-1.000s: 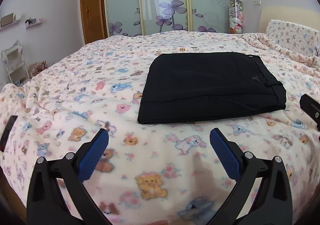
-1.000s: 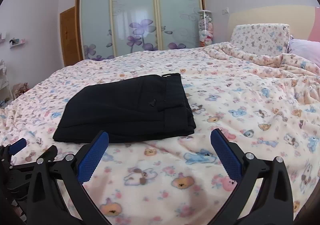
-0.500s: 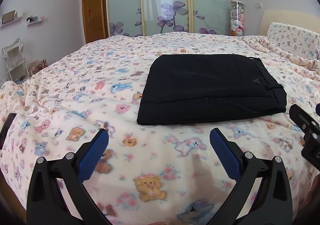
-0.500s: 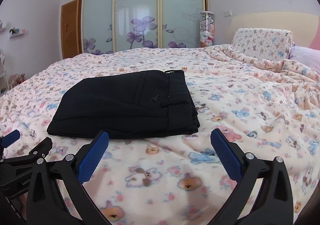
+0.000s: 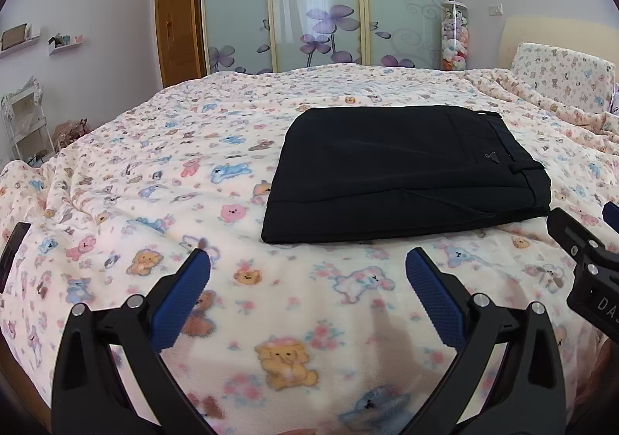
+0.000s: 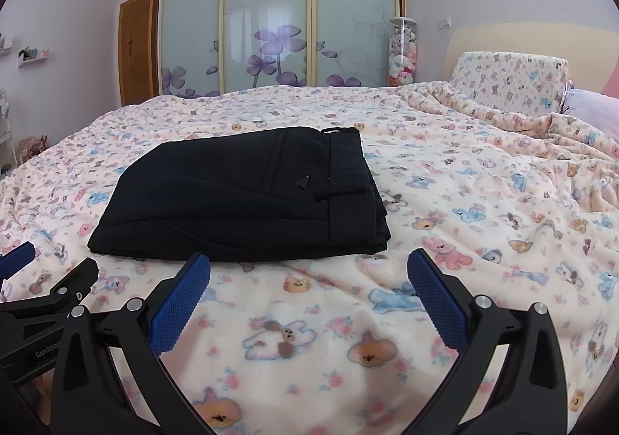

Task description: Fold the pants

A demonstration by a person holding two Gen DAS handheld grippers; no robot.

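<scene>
My left gripper (image 5: 308,268) is spread wide, holding nothing, blue pads (image 5: 181,303) above the blanket (image 5: 154,183), just short of the pants' (image 5: 402,172) near edge. My right gripper (image 6: 309,268) is equally wide and empty, its left pad tip (image 6: 182,303) overlapping the pants' (image 6: 247,195) near edge in view; I cannot tell if it touches.

Pants: black, folded into a flat rectangular stack, lying mid-bed on the teddy-print blanket (image 6: 464,203). Waistband with belt loop and small triangular tag on the right end, folded edge on the left. Neither gripper grips them.

Versus a second ago: the pants have not shifted and the fold is the same. Both grippers kept the same wide opening. In the right view the pants now sit closer and lower against the pads, so I have brought that gripper nearer. In the left view more of the right gripper (image 5: 588,272) shows at the right edge than before. In the right view the left gripper (image 6: 46,303) sits at the lower left, also showing more.

Outward: a pillow (image 6: 510,83) in matching print at the head of the bed, a wardrobe (image 5: 321,5) with frosted flower doors behind, a clear tube of plush toys (image 5: 454,36) beside it, a wooden door (image 5: 176,29) to the left.
</scene>
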